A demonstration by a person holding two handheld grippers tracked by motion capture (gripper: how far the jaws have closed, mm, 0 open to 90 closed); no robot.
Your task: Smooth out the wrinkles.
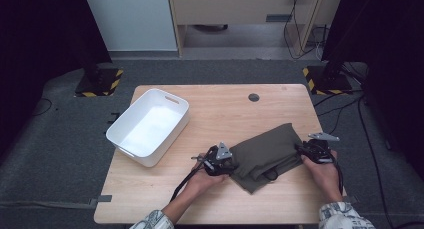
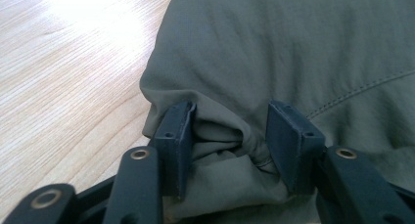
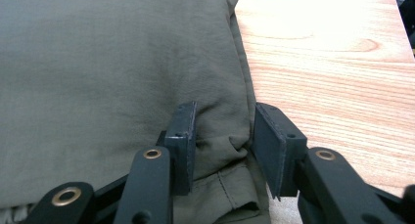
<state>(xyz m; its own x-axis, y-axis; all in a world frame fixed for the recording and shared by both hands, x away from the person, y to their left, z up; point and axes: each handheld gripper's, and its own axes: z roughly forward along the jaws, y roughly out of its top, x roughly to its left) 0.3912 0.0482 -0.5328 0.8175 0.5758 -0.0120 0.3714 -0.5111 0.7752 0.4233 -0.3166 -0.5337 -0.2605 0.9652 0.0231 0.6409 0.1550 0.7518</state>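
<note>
An olive-green folded garment lies on the wooden table, right of centre. My left gripper sits at the garment's near left edge. In the left gripper view its jaws pinch a bunched fold of the cloth between both pads. My right gripper is at the garment's right edge. In the right gripper view its jaws close on the thick folded edge of the cloth, which wrinkles between the pads. A hand holds each gripper.
A white plastic bin stands empty on the left part of the table, at an angle. A round dark cable hole sits near the table's far edge. Bare wood lies between the bin and the garment.
</note>
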